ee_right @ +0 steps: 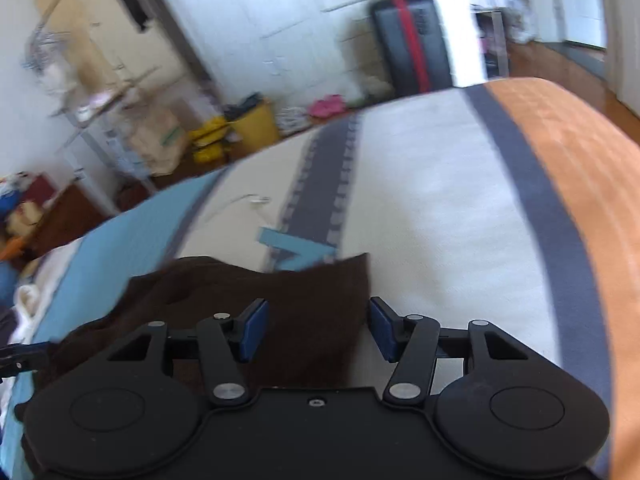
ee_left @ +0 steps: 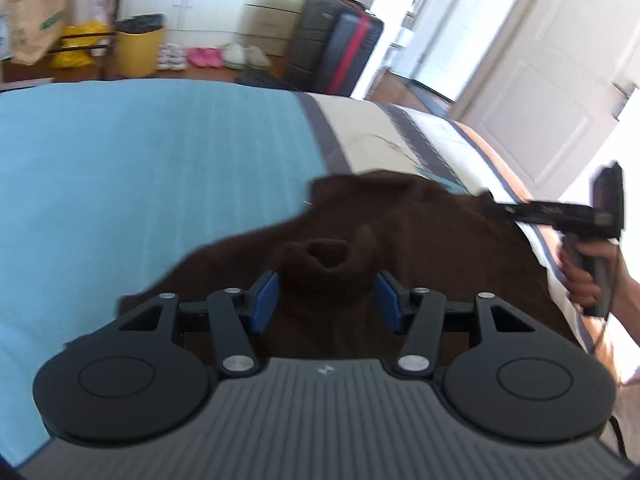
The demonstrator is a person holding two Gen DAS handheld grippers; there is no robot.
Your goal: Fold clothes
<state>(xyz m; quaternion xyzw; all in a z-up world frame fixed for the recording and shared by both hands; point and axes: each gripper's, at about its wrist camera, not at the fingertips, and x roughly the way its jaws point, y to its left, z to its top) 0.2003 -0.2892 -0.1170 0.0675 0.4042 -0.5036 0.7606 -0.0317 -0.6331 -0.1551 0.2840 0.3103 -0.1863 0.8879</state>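
The left tongs (ee_left: 326, 300) are standing wide, blue pads apart and gripping nothing, hovering over the dark brown knitted garment (ee_left: 400, 240), whose tube-like opening, a collar or a cuff, is sitting just ahead at twelve o'clock. The right tongs (ee_right: 316, 328) are also gaping wide with nothing between the pads, and are straddling the garment's straight edge, which is running toward twelve o'clock with a corner just beyond the tips. The garment is lying rumpled on the striped bed cover (ee_right: 420, 200) of blue, cream, grey and orange bands, and from the left camera the right tongs are appearing at three o'clock, held in the person's right hand (ee_left: 584, 276), at the cloth's far side. The step in hand is looking like taking hold before spreading or folding, so each pair should be dropping onto one layer of edge, closing fully on fabric rather than bedding, the two grips well apart. Pinching the bunched tube would be dragging folds along; taking the outer hem is seeming safer. Lifting evenly should be keeping the soft knit from sagging and twisting.
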